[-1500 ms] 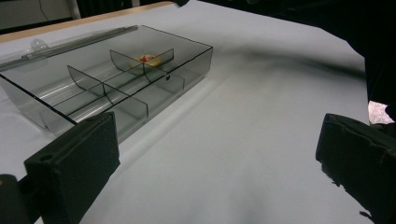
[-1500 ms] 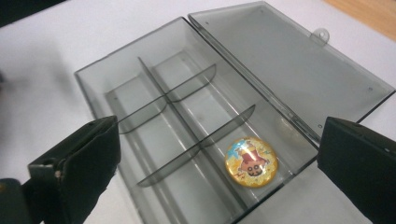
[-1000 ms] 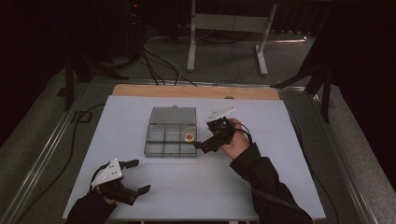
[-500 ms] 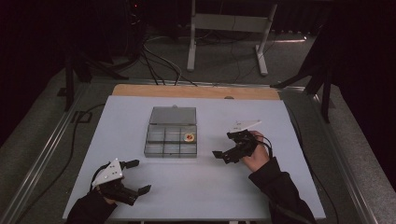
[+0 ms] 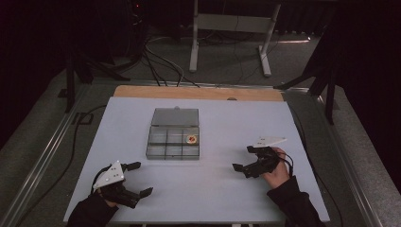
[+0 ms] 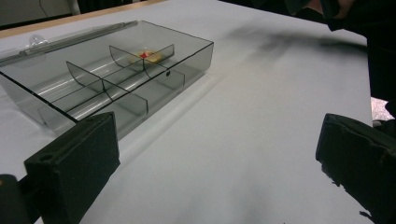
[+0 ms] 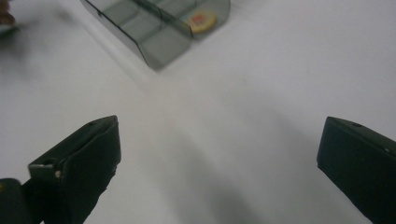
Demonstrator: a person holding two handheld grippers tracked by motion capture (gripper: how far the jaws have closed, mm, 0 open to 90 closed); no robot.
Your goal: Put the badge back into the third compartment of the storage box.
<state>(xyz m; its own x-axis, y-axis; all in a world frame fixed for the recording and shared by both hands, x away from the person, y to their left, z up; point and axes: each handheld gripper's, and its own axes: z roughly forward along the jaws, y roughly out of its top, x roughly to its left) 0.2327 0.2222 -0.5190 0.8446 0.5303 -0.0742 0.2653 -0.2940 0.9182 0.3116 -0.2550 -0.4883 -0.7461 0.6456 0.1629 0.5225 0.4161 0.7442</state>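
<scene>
A clear grey divided box [image 5: 173,134] lies open at the table's middle, its lid folded back. One small round yellow and red piece [image 5: 192,139] sits in its right-hand compartment; the same piece [image 6: 147,56] [image 7: 199,20] shows in both gripper views. My left gripper [image 5: 137,178] rests near the front left corner, jaws wide apart and empty. My right gripper [image 5: 243,158] is at the right of the box, a hand's width away, open and holding nothing. The box [image 6: 107,79] lies ahead of the left jaws, and its corner [image 7: 159,32] ahead of the right jaws.
The white table top [image 5: 227,127] has a wooden strip [image 5: 198,92] along its far edge. Cables [image 5: 161,66] and a metal stand [image 5: 231,28] are on the dark floor beyond. Metal rails [image 5: 42,156] run along the table's sides.
My right gripper has pulled back from the box's right compartment toward the front right, leaving the round piece in the box. The left gripper has stayed put.
</scene>
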